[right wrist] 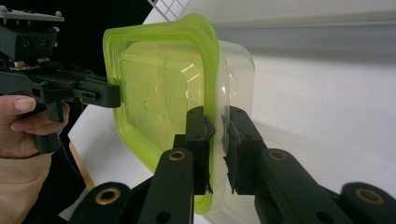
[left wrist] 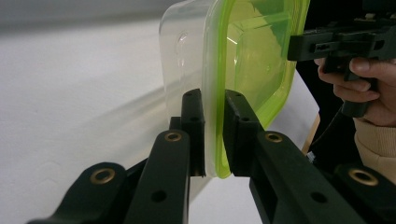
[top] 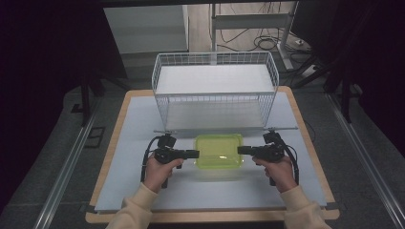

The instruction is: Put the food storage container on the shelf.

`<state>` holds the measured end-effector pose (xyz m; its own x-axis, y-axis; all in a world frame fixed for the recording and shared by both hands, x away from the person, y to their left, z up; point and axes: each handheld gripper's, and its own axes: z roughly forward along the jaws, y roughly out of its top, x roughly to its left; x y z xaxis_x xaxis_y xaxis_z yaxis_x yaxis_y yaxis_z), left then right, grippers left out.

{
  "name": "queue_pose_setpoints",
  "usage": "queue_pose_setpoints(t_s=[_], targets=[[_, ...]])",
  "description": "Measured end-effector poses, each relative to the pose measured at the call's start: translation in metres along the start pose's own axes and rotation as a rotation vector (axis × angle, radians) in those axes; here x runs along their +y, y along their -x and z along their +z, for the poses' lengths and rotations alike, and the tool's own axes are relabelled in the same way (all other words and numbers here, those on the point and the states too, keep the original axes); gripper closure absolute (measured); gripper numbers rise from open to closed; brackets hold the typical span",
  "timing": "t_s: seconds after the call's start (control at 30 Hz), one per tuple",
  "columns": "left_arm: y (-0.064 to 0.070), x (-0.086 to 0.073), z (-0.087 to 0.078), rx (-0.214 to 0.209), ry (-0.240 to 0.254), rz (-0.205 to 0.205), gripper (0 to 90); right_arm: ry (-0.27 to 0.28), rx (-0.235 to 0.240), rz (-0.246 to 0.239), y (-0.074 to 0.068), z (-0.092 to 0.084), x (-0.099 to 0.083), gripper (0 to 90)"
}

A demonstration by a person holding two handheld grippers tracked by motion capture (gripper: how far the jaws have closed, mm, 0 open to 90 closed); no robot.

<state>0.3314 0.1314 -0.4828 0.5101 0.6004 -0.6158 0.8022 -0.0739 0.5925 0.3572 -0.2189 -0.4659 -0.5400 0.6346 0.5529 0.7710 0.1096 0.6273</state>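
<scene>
- You have the clear plastic container with the yellow-green lid (top: 218,151) in the lower middle of the high view, on the pale grey table mat (top: 133,124), just below the white wire basket (top: 215,90) that fills the upper middle.
- Your left gripper (top: 196,154) comes in from the left of that view; in the left gripper view its two black jaws are clamped on the lid's rim (left wrist: 214,135), one pad on the clear side, one on the green side.
- Your right gripper (top: 240,150) comes in from the right and does the same on the opposite edge; in the right gripper view its jaws pinch the rim (right wrist: 215,140) at centre frame.
- I judge the step in hand to be a two-sided grip on the container, taken before a lift; whether it has already left the mat I cannot tell.
- The likely next move is to raise both hands together and carry the container toward the basket at the top of the frame.
- That calls for level hands and equal pace: if one side leads, the rim may twist out of the pads or the lid may pop.
- Clear the basket's near wall before lowering.
</scene>
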Motion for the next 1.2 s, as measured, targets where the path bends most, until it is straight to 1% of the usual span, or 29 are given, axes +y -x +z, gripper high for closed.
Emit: queue_pose_setpoints(t_s=[0.13,0.37,0.6,0.77,0.9,0.93,0.97,1.13,1.2], targets=[[0.002,0.001,-0.004,-0.001,0.012,0.012,80.6,0.012,0.001,-0.011,-0.004,-0.001,0.001,80.8],[0.006,0.003,-0.009,-0.003,0.027,0.020,80.7,0.027,0.002,-0.029,-0.009,-0.004,0.004,80.8],[0.008,0.006,-0.013,0.006,0.032,0.030,80.7,0.040,0.005,-0.038,-0.013,-0.004,0.007,80.8],[0.009,0.012,-0.019,0.012,0.047,0.041,80.8,0.054,0.002,-0.053,-0.018,-0.005,0.012,80.7],[0.012,0.017,-0.025,0.019,0.056,0.048,80.8,0.055,-0.011,-0.074,-0.025,-0.007,0.020,80.7],[0.012,0.017,-0.025,0.019,0.056,0.048,80.9,0.055,-0.011,-0.074,-0.025,-0.007,0.020,80.7],[0.014,0.020,-0.029,0.019,0.064,0.054,80.9,0.061,-0.013,-0.085,-0.029,-0.009,0.024,80.7],[0.019,0.028,-0.034,0.027,0.062,0.069,80.9,0.077,-0.014,-0.094,-0.036,-0.013,0.029,80.7],[0.021,0.030,-0.035,0.027,0.069,0.067,80.9,0.080,-0.018,-0.098,-0.037,-0.014,0.031,80.7]])
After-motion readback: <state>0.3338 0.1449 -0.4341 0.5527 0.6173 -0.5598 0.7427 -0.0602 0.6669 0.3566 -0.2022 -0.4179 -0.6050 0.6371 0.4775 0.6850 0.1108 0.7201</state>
